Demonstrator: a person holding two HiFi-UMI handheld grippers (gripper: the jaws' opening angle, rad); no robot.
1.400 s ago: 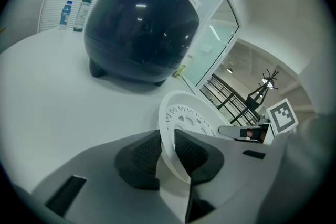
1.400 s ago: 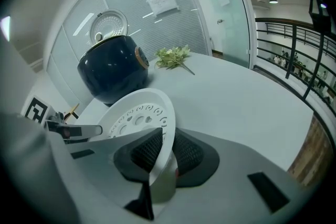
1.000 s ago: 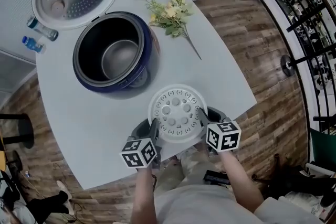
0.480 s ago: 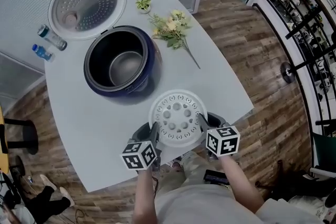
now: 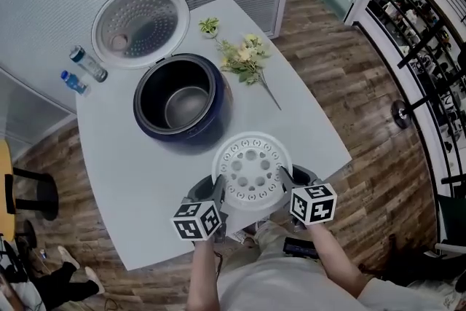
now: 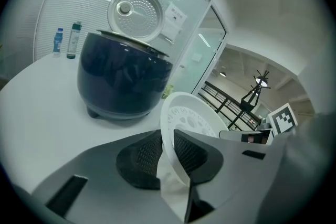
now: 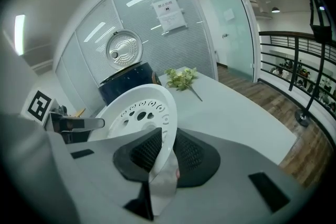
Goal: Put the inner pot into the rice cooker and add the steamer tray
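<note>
Nearest the person, a white steamer tray (image 5: 252, 172) is held between the two grippers, above the near edge of the table (image 5: 138, 178). The left gripper (image 6: 167, 136) is clamped on the tray's left rim: its jaws are nearly together, and the thin rim is pinched between the ribbed pads. The right gripper (image 7: 167, 140) is closed in the same way on the opposite rim, with only the rim between its pads. The tray's perforated face is turned upward, and round and oblong holes can be seen in it. The tray is kept clear of the tabletop and apart from the cooker.

Beyond the tray, the dark blue cooker (image 5: 182, 98) is seen on the table with its lid (image 5: 142, 25) swung fully back. The metal pot (image 5: 187, 105) is already seated inside the cooker. To the right of the cooker a spray of flowers (image 5: 247, 58) is laid flat on the table, and a small plant (image 5: 210, 26) is set just behind it. At the far left edge two bottles (image 5: 80, 73) are placed side by side, near the lid.
</note>
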